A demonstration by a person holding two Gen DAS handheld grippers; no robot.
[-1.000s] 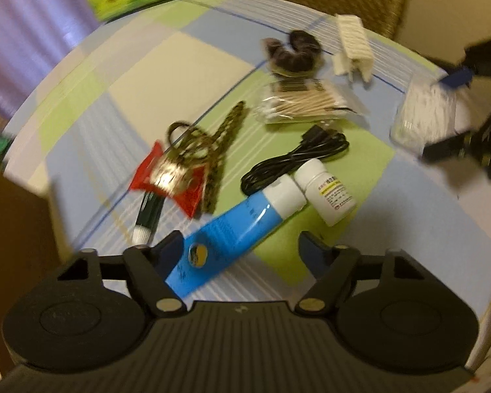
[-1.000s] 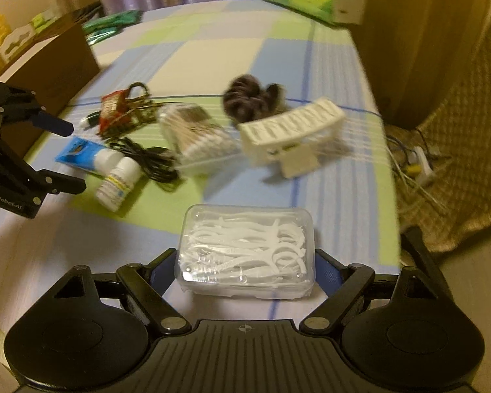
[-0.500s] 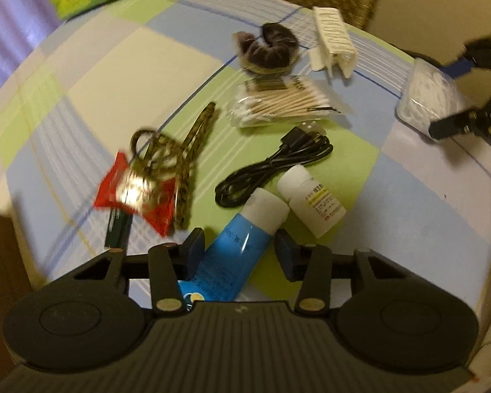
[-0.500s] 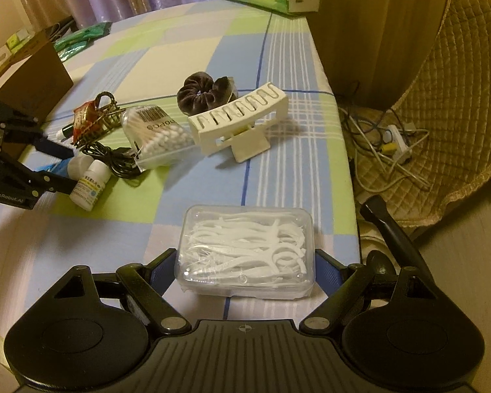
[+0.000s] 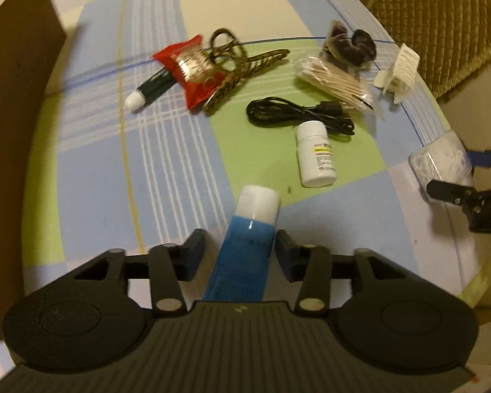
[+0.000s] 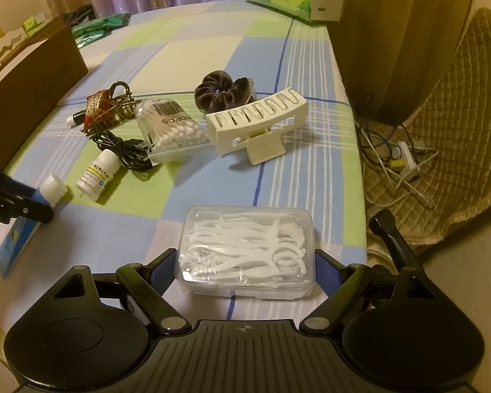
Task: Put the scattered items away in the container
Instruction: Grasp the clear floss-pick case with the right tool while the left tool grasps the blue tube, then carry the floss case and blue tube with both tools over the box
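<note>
Left gripper point(image 5: 239, 257): jaws have narrowed from a wide spread and now straddle the blue tube point(image 5: 245, 245), a sliver of gap on each side, so released, not yet grasping.
Right gripper point(image 6: 245, 270): jaws bracket the clear floss-pick box point(image 6: 247, 250); whether they press its walls, I cannot tell. It has stayed put over the last second.
Meaning: two pickups are being set up at once; nothing looks lifted yet.
Near count: one tube, one floss-pick box, both on the checked table point(image 6: 212, 42).
Middle count: one white pill bottle point(image 5: 316, 154), one black cable point(image 5: 298, 114), one pack of cotton swabs point(image 6: 172, 129).
Far count: one cream hair claw point(image 6: 258, 119), one dark scrunchie point(image 6: 222, 93), one red packet point(image 5: 190, 65) in a tangle.
Container: brown box point(image 6: 26, 88), left table edge, well apart from both.
</note>
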